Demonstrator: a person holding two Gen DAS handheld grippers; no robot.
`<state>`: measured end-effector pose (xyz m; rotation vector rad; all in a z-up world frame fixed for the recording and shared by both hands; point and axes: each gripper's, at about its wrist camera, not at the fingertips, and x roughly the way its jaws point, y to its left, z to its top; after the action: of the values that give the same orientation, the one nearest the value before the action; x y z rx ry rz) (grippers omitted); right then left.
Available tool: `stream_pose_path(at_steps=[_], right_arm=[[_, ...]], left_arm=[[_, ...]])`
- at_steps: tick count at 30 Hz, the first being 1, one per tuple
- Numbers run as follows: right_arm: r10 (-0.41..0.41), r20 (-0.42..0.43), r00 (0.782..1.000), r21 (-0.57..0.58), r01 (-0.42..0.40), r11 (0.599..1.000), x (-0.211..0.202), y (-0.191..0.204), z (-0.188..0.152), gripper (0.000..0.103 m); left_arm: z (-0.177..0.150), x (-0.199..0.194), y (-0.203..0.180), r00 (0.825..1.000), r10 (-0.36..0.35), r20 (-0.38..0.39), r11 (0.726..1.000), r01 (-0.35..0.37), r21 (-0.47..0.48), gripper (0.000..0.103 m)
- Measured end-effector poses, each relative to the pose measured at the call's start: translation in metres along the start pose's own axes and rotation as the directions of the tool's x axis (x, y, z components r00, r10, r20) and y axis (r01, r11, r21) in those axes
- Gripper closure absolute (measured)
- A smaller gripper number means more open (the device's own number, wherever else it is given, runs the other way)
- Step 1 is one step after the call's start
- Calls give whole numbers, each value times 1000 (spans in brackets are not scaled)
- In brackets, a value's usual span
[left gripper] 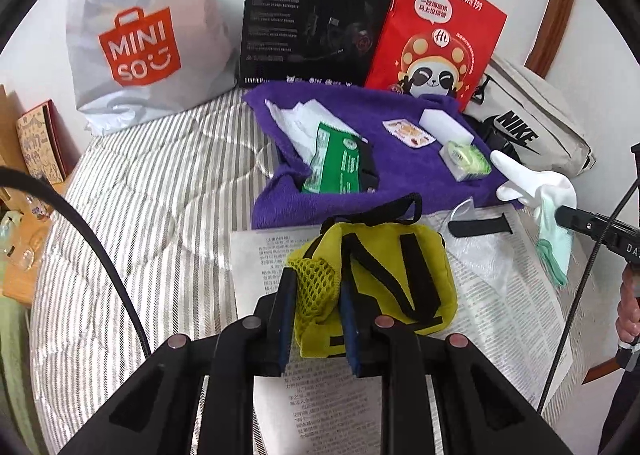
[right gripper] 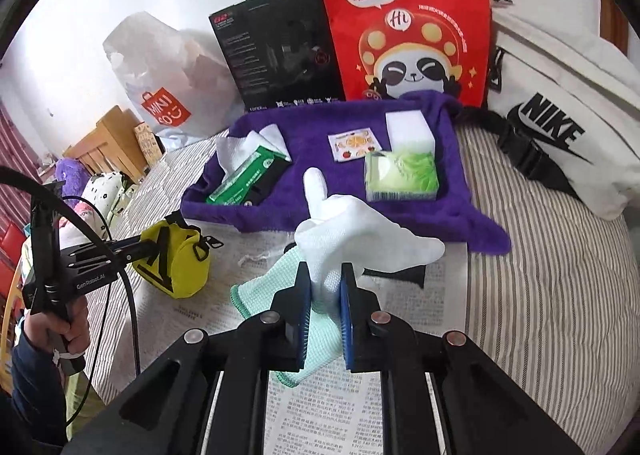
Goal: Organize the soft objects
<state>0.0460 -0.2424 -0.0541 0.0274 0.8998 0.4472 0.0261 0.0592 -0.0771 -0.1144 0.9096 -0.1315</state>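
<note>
My left gripper (left gripper: 318,287) is shut on a yellow pouch (left gripper: 384,275) with black straps, pinching its mesh side just above the newspaper (left gripper: 272,263); it also shows in the right wrist view (right gripper: 176,263). My right gripper (right gripper: 325,279) is shut on a white glove (right gripper: 352,231) with a mint cuff (right gripper: 272,295), held above the newspaper (right gripper: 408,335) near the front edge of the purple towel (right gripper: 400,211). The glove also shows at the right of the left wrist view (left gripper: 536,183). On the purple towel (left gripper: 400,183) lie a green packet (left gripper: 336,163), a white sponge (left gripper: 446,125), a green tissue pack (left gripper: 466,159) and a sticker sheet (left gripper: 408,133).
Along the wall stand a Miniso bag (left gripper: 140,39), a black box (left gripper: 316,15), a red paper bag (left gripper: 440,31) and a white Nike bag (left gripper: 532,127). The striped bedcover (left gripper: 152,195) lies under everything. A wooden shelf (right gripper: 108,143) and plush toys (right gripper: 96,187) are at the left.
</note>
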Motion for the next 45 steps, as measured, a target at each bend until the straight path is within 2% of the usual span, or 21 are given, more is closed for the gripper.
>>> stream_pose_path(at_steps=[13, 29, 40, 45], right_arm=[[-3, 34, 999, -6, 3, 1000, -2, 1, 25, 90], [-39, 45, 998, -6, 40, 999, 19, -2, 60, 90], [-16, 14, 1000, -84, 17, 996, 68, 17, 102, 90], [3, -35, 999, -130, -8, 991, 103, 31, 112, 90]], left_arm=[[24, -11, -5, 999, -1, 38, 1000, 1, 3, 83], [62, 5, -4, 999, 2, 41, 1000, -3, 4, 83], [76, 15, 16, 999, 37, 32, 999, -36, -31, 83], [80, 18, 22, 999, 43, 32, 998, -42, -39, 83]])
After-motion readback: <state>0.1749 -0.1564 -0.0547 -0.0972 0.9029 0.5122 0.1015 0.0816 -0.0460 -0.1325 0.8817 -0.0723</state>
